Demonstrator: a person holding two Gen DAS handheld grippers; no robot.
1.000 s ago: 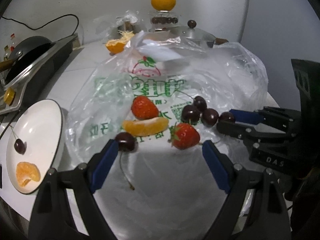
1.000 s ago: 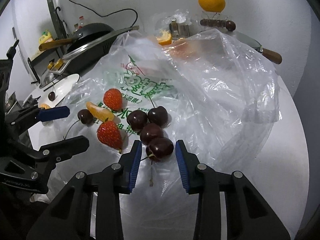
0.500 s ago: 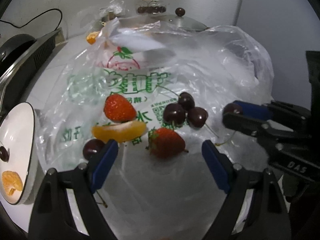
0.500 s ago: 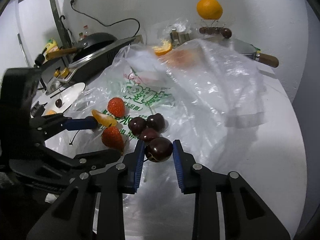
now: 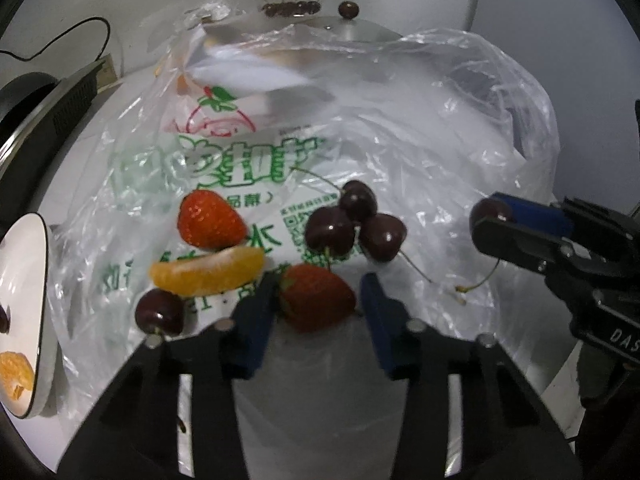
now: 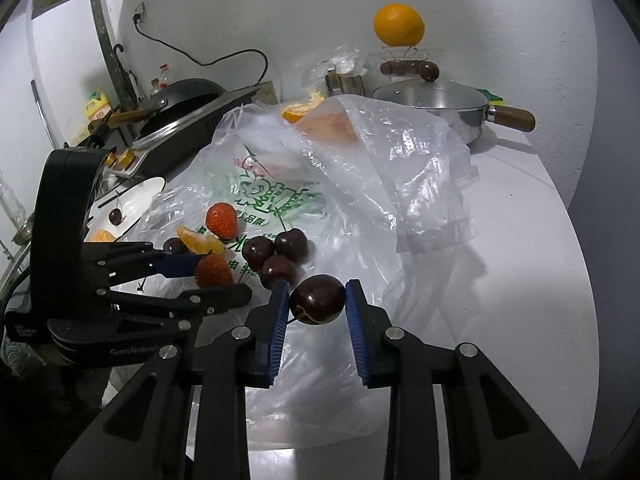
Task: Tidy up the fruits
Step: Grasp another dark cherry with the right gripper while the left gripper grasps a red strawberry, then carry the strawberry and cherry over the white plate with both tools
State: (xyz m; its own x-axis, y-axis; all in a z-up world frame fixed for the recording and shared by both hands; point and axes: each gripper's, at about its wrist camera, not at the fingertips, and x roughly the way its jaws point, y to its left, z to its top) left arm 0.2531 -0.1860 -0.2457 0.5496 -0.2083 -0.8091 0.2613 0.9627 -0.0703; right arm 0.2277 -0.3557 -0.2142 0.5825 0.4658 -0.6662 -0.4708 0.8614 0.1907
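The left gripper [image 5: 318, 300] is closing around a strawberry [image 5: 316, 296] (contact blurred); the right gripper [image 6: 316, 304] clasps a cherry [image 6: 318, 305], its stem mostly hidden.

**Colours and patterns on the counter**

A clear plastic bag [image 5: 400, 128] is printed with green characters, a red fruit outline with green leaves, and a small green code square. Two red strawberries [image 5: 210, 220] with pale seed dots are seen on it, beside an orange mandarin segment [image 5: 208, 270] veined in white. Dark maroon, glossy cherries [image 5: 352, 224] with thin green stems are grouped there. A cherry [image 6: 318, 299] of the same dark red is framed by blue pads on black gripper arms. A white plate [image 5: 22, 280] is edged in black. A bright orange [image 6: 399, 25] is set against a white wall. A silver pot [image 6: 432, 100] is fitted with a brown handle.
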